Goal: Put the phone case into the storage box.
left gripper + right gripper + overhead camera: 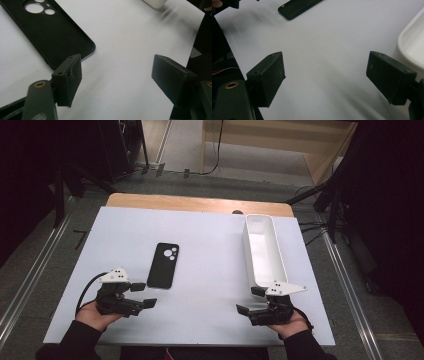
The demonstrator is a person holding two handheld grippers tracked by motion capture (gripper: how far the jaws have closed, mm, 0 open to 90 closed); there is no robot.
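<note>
A black phone case (163, 265) lies flat on the white surface (210, 270), back up, with a cluster of round camera cut-outs at its far end. It is slim, matte, with rounded corners. In the left gripper view the case (47, 37) looks soft and rubbery, its near corner lying just past the tip of one jaw.

A long white bin (263, 251) sits on the surface well to the right of the case, narrow and open-topped, running away from the person. Its near end lies close to the right gripper (251, 300). In the right gripper view the bin's rounded rim (412, 47) shows just beyond one jaw. The surface between case and bin is bare, and no object stands between either pair of jaws and the case.

The left gripper (143, 294) is held low at the near left of the surface, jaws spread wide with nothing between them — the case lies just ahead of them, nearest the far jaw, apart from it as far as the high view shows. The right gripper's jaws are likewise spread and hold nothing; the case (297, 8) lies well beyond them, off toward the left gripper, while the bin stands just beside their far jaw.
</note>
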